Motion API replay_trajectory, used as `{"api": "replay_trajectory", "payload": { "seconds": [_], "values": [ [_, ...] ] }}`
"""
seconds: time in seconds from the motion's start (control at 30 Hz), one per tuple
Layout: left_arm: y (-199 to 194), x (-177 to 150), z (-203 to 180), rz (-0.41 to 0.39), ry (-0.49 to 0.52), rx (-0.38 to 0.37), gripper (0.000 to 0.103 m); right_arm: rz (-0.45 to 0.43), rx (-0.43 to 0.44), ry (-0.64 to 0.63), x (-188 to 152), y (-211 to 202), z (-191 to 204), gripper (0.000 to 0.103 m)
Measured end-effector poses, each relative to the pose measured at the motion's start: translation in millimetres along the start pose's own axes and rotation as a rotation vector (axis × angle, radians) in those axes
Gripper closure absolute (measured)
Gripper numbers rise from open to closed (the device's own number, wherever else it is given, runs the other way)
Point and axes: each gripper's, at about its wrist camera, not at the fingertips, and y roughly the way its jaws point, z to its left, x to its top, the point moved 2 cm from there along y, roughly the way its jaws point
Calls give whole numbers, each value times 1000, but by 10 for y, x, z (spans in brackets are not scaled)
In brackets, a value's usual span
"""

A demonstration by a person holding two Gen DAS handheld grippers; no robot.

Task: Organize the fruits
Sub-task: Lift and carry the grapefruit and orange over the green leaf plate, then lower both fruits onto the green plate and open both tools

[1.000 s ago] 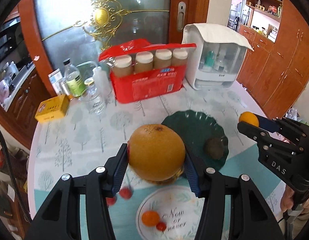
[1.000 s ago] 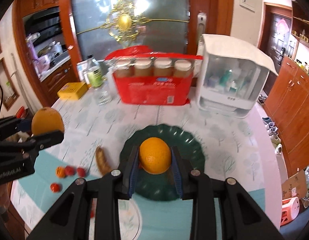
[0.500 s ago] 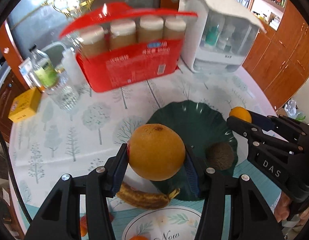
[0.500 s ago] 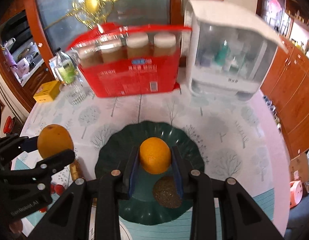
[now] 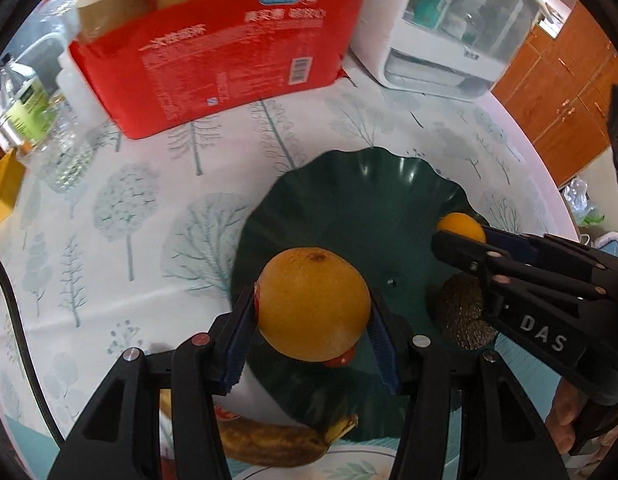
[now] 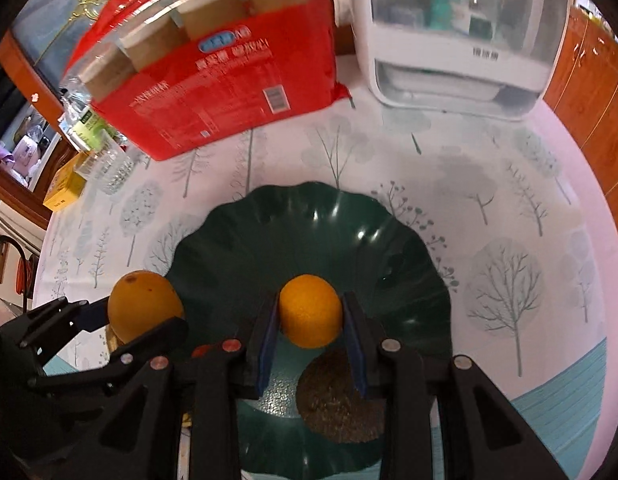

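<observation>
My left gripper [image 5: 313, 320] is shut on a large orange [image 5: 313, 304], held over the left part of the dark green plate [image 5: 361, 200]. My right gripper [image 6: 311, 328] is shut on a small orange [image 6: 311, 310], held over the middle of the plate [image 6: 309, 220]. A brown kiwi [image 6: 337, 398] lies in the plate below the right gripper; it also shows in the left wrist view [image 5: 461, 320]. The large orange shows at the left of the right wrist view [image 6: 143, 306]. The small orange shows in the left wrist view [image 5: 461, 226].
A spotted banana [image 5: 269, 440] lies at the plate's near edge, with a red cherry tomato [image 5: 339, 358] under the left gripper. A red pack of jars [image 5: 217, 48], a white container [image 5: 453, 28], bottles [image 5: 25, 108] and a yellow box [image 6: 65, 188] stand behind the plate.
Both grippers have moved forward and down towards the plate, each still holding its orange. The plate and kiwi now look larger and closer.
</observation>
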Motion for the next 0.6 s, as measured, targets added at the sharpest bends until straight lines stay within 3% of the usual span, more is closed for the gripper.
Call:
{"api": "replay_trajectory", "payload": {
  "seconds": [0.47, 0.5, 0.57, 0.6],
  "values": [
    [336, -19, -126, 46, 15, -27, 49, 58, -12, 25, 56, 293, -17, 71],
    [324, -15, -126, 40, 13, -26, 47, 62, -9, 26, 53, 300, -12, 70],
    [279, 1, -139, 22, 14, -26, 31, 66, 1, 25, 46, 305, -2, 66],
    [242, 4, -143, 9, 15, -24, 28, 65, 3, 26, 42, 297, 2, 61]
  ]
}}
